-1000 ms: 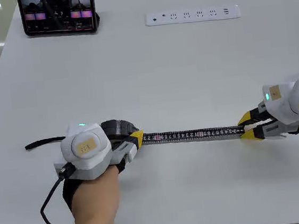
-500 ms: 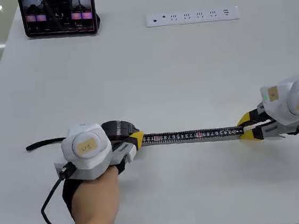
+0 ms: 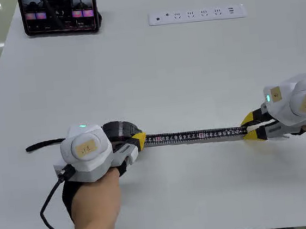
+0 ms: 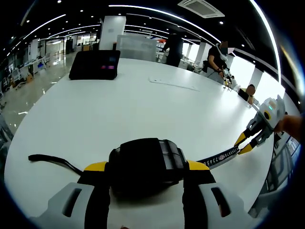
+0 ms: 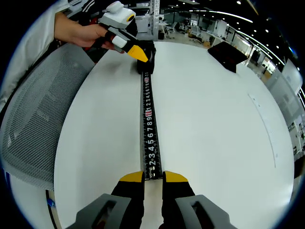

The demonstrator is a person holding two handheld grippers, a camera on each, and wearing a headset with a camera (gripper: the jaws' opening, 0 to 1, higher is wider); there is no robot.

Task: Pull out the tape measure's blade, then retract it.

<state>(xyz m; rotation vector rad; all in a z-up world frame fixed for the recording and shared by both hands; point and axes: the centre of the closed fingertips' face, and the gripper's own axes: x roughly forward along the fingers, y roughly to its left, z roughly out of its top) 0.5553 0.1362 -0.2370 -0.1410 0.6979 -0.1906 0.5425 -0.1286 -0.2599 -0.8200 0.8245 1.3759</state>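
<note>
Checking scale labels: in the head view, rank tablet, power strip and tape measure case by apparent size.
1. tablet, cropped by the frame.
2. power strip.
3. tape measure case, partly hidden; nearly matches the strip.

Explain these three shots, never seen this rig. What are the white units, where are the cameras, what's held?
There is no robot here: a person holds a two-jaw gripper in each hand. The wide shot comes from a headset camera looking down at the white table. The two round shots come from fisheye cameras, one riding on each gripper and looking along its yellow-tipped jaws. The left gripper is closed around the black tape measure case, which sits on the table. The right gripper pinches the end of the blade, which is pulled out flat between the two. A black strap trails from the case. At the far edge sit a white power strip and a dark tablet with a lit screen.
</note>
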